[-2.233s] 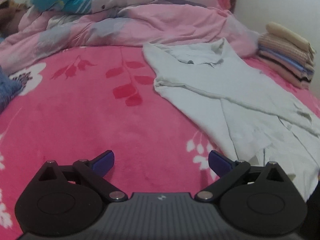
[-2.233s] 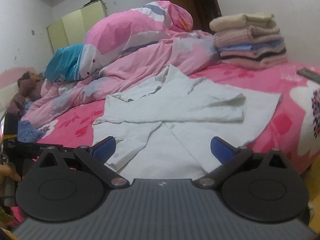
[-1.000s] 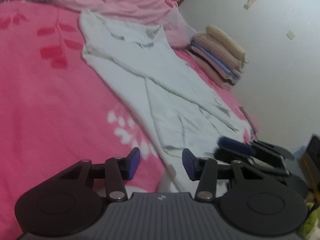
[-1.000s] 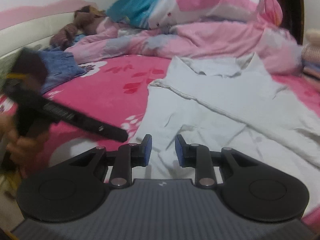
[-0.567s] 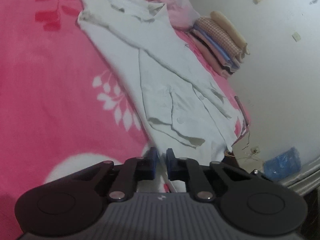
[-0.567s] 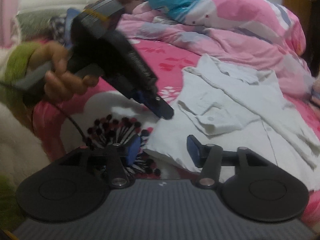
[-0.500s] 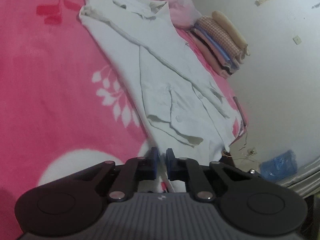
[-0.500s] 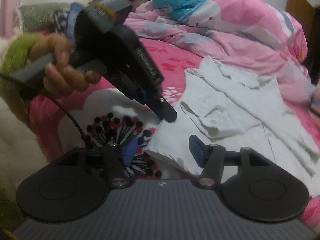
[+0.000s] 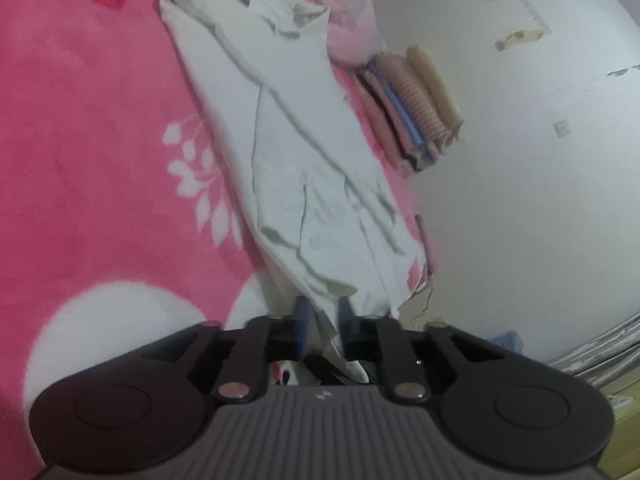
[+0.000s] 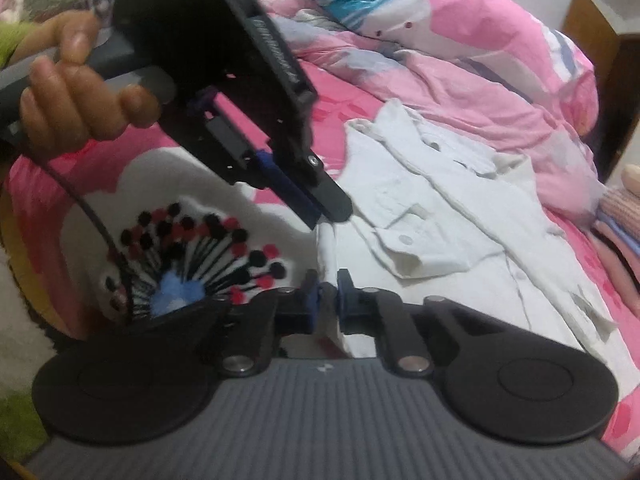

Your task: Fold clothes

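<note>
Pink bed: both tongs angled down, pinching shirt hem.

The shirt is plain white, on a hot pink blanket with white leaf prints and a black-and-red dotted flower. Quilt is pink, white and teal. Folded stack: beige, pink, blue stripes.

A bed wears a bright pink blanket printed with white leaves and a black-and-red flower. A rumpled pink quilt lies heaped at its far side. Beside the white wall, a stack of folded clothes rests on the bed.
</note>
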Demonstrator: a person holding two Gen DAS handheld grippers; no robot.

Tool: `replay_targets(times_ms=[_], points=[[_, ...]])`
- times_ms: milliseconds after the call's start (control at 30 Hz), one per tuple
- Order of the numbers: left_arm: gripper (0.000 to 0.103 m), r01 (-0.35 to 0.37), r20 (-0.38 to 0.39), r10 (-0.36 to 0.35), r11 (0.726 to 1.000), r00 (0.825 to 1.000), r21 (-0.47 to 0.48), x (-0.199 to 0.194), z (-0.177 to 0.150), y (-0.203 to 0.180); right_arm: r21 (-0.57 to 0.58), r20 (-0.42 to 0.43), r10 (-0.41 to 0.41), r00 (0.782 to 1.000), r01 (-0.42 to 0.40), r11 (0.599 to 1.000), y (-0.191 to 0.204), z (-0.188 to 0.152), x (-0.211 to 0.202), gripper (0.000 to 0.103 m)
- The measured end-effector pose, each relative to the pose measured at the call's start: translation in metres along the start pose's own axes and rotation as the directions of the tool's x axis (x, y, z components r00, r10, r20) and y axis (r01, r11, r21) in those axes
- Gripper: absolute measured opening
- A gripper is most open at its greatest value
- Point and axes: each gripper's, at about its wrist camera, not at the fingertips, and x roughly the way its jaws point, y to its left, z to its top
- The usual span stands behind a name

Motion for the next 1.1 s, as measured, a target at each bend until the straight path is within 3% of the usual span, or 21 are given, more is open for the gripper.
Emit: replay_targets(times_ms=[33,67,233,633,700,933,1100], points=[[0.048,0.002,0.014,-0.002,1.000,1.000,-0.002,-0.002,0.001,0.000,0.015,0.004,-0.002,1.000,0.002,1.000,-0.002,0.000,-0.001,0.004],[0.052,-0.001,0.023,0.001,1.000,1.000,-0.009,-0.002,0.003,0.001,0.031,0.009,-0.003,1.000,0.003,1.000,-0.005,0.000,-0.003,0.004],[0.054,0.008,0.031,-0.005,0.992,1.000,-0.123,0.003,0.018,0.019,0.063,0.036,-0.014,0.999,0.012,0.998,-0.012,0.002,-0.008,0.003],[0.056,0.027,0.033,-0.022,0.989,0.999,-0.143,0.028,0.043,0.020,0.076,0.078,-0.016,0.997,0.010,0.997,-0.016,0.005,-0.013,0.003],[0.054,0.027,0.024,-0.025,0.991,0.999,-0.132,0.034,0.047,0.019,0.078,0.084,-0.018,0.996,0.011,0.997,-0.016,0.006,-0.015,0.003],[0.030,0.025,-0.018,-0.028,0.994,0.999,-0.109,0.060,0.055,0.018,0.101,0.110,-0.022,0.994,0.011,0.995,-0.019,0.008,-0.019,0.003],[0.014,0.013,-0.032,-0.016,0.997,0.999,-0.081,0.072,0.055,0.019,0.186,0.126,0.020,0.992,-0.044,0.982,-0.033,0.004,-0.020,0.006]])
